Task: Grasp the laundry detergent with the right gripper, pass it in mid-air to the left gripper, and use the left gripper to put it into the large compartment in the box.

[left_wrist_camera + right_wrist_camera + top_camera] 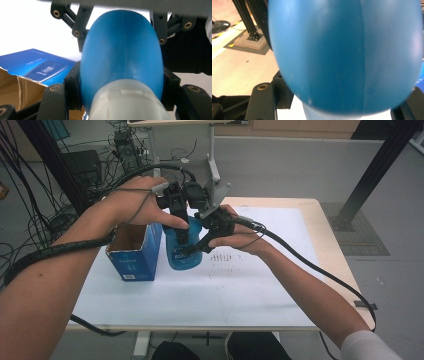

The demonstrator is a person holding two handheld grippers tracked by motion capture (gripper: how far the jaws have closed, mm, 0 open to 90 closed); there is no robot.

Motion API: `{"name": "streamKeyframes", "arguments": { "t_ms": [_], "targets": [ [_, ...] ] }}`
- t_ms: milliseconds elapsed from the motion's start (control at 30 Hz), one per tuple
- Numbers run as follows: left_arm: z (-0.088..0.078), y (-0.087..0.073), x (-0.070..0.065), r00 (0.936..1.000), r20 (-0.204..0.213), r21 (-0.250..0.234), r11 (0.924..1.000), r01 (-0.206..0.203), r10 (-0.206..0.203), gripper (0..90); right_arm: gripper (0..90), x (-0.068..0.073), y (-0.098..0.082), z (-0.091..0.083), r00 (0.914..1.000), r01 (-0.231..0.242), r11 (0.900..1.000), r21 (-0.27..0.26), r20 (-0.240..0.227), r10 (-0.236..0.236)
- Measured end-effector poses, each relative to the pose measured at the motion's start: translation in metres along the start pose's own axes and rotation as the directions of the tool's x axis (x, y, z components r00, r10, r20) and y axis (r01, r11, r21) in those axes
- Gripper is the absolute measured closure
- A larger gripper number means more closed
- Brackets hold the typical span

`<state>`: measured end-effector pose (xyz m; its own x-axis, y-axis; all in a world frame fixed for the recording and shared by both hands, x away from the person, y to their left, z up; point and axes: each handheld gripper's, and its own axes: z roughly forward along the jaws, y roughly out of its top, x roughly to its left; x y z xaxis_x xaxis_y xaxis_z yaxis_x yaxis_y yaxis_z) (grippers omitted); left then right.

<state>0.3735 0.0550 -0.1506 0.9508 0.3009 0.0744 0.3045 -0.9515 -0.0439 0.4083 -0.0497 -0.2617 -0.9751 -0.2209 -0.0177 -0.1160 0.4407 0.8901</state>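
A blue bottle (183, 259) with a pale cap stands on the white sheet, next to an open blue carton (135, 256). My left gripper (181, 239) comes down from above and is shut on the bottle's upper part; in the left gripper view (122, 85) both pads press its sides just above the cap (125, 102). My right gripper (189, 251) reaches in from the right, low on the bottle. In the right gripper view (344, 100) the bottle (347, 55) bulges between the jaws and hides whether the pads touch it.
The carton (37, 67) has a torn cardboard flap and stands just left of the bottle. A white sheet (225, 290) covers most of the wooden table (325, 235). Cables trail from both grippers. Black frame posts and cable clutter stand beyond the table.
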Motion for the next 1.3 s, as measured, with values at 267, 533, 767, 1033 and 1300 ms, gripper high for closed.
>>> {"name": "streamKeyframes", "arguments": {
  "t_ms": [267,533,767,1033,1300],
  "targets": [
    [-0.001,0.002,0.001,1.0000,0.001,0.002,1.0000,0.003,-0.003,38.2,26.7,0.001,-0.004,-0.009,0.9995,-0.023,1.000,-0.002,0.021,0.023],
    [0.000,0.001,0.004,0.9995,0.007,0.006,0.9995,0.030,-0.030,38.2,17.2,0.002,-0.012,-0.020,0.9965,-0.075,0.997,0.031,0.040,0.074],
    [-0.003,-0.001,0.009,0.9979,0.002,0.009,0.9978,0.065,-0.065,38.2,6.9,0.012,-0.016,-0.021,0.9891,-0.077,0.972,0.221,0.140,0.046],
    [-0.011,-0.008,0.014,0.9926,-0.005,0.002,0.9926,0.122,-0.122,38.1,3.2,0.014,-0.017,-0.035,0.9820,-0.146,0.950,0.276,0.157,0.105],
    [-0.024,-0.020,0.020,0.9784,-0.025,-0.003,0.9787,0.205,-0.205,38.0,3.4,0.016,-0.027,-0.054,0.9658,-0.199,0.941,0.274,0.218,0.140]
  ]
}}
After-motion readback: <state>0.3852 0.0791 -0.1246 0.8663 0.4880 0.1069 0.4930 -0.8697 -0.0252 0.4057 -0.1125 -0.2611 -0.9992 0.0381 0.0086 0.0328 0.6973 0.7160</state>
